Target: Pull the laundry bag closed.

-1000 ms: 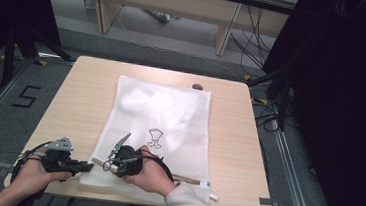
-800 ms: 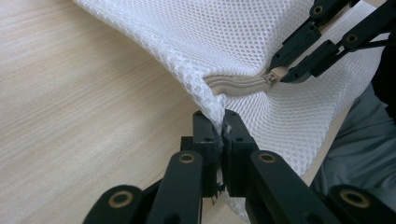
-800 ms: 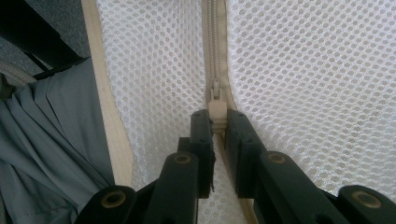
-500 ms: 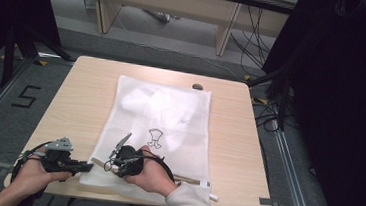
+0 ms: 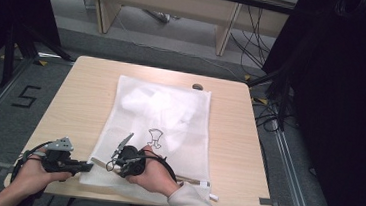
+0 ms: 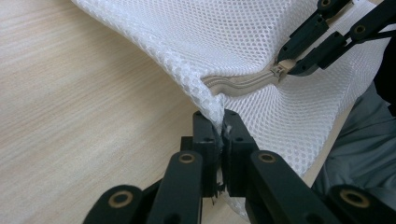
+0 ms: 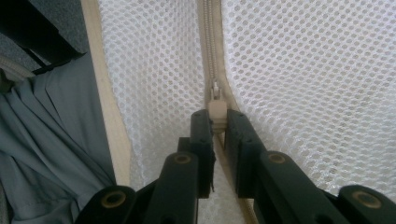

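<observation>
Fingers (image 6: 208, 135) of the left gripper (image 5: 86, 166) are clamping the near corner of the mesh bag (image 5: 161, 131), pinching a fold of netting just beside the end of the zipper (image 6: 243, 84). That hold is most likely anchoring the fabric, so the zipper tape is pulling taut instead of bunching.

On the right gripper (image 5: 116, 153), the fingers (image 7: 201, 128) are clenching the zipper's pull tab (image 7: 217, 112), with the slider sitting just ahead of them on the closed teeth. From the left gripper view, this same gripper is meeting the tab where the cream tape is rippling.

The bag is lying flat on the table (image 5: 70, 103), its zipper edge along the near side, close to the person; white cloth is showing inside through the mesh, and a small drawing (image 5: 156, 137) is marking its middle.

With 1 gripper bracing and 1 on the tab, the setup is looking ready for a slide along the zipper.
</observation>
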Demonstrator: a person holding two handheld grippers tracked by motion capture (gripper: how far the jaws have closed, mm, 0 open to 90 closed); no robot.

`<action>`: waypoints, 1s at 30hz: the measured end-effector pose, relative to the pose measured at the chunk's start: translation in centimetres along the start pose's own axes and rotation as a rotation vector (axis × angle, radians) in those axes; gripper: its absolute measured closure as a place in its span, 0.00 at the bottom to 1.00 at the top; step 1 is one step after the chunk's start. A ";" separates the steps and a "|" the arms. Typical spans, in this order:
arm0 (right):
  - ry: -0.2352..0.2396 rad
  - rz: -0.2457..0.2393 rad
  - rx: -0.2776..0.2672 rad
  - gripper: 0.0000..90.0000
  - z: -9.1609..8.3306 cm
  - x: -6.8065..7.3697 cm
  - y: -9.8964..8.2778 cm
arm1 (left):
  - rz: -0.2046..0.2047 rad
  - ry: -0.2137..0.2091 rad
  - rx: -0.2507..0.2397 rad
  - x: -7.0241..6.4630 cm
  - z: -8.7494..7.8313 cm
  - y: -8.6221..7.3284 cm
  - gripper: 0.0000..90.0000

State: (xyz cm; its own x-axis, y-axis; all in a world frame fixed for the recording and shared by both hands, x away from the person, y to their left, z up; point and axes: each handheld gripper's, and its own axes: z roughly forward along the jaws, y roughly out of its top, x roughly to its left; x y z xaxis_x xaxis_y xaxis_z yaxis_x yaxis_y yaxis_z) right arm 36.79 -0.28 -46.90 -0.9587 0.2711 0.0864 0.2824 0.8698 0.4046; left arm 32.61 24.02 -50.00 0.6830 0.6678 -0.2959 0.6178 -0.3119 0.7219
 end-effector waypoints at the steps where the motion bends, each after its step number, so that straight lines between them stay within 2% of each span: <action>1: -0.002 0.007 0.002 0.91 -0.1 0.0 0.0 | 0.001 0.001 0.002 0.0 0.0 0.0 0.95; 22: 0.001 0.006 0.015 0.91 -0.5 -0.3 -0.6 | 0.002 0.003 0.003 0.0 0.0 0.0 0.95; 23: -0.007 0.017 0.020 0.91 -0.6 -0.2 -0.6 | -0.001 0.004 0.003 0.0 0.0 0.0 0.95; 25: -0.007 0.007 0.015 0.91 -0.6 -0.3 -0.7 | 0.003 -0.004 0.023 0.1 -0.1 0.1 0.95; 27: -0.008 0.020 0.018 0.91 -0.7 -0.3 -0.7 | 0.001 0.005 0.002 0.0 0.0 0.0 0.95; 29: -0.012 0.018 0.019 0.91 -0.7 -0.3 -0.7 | 0.003 -0.005 0.024 0.1 -0.2 0.1 0.95; 30: -0.010 0.019 0.017 0.91 -0.8 -0.3 -0.7 | 0.002 0.005 0.015 0.1 -0.1 0.0 0.95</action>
State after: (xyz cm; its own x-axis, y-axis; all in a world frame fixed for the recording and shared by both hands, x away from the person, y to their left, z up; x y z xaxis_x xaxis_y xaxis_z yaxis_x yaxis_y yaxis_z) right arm 36.85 -1.33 -46.54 -0.9529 0.2915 0.0843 0.3008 0.8716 0.3871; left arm 32.62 24.12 -49.93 0.6821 0.6705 -0.2919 0.6225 -0.3229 0.7129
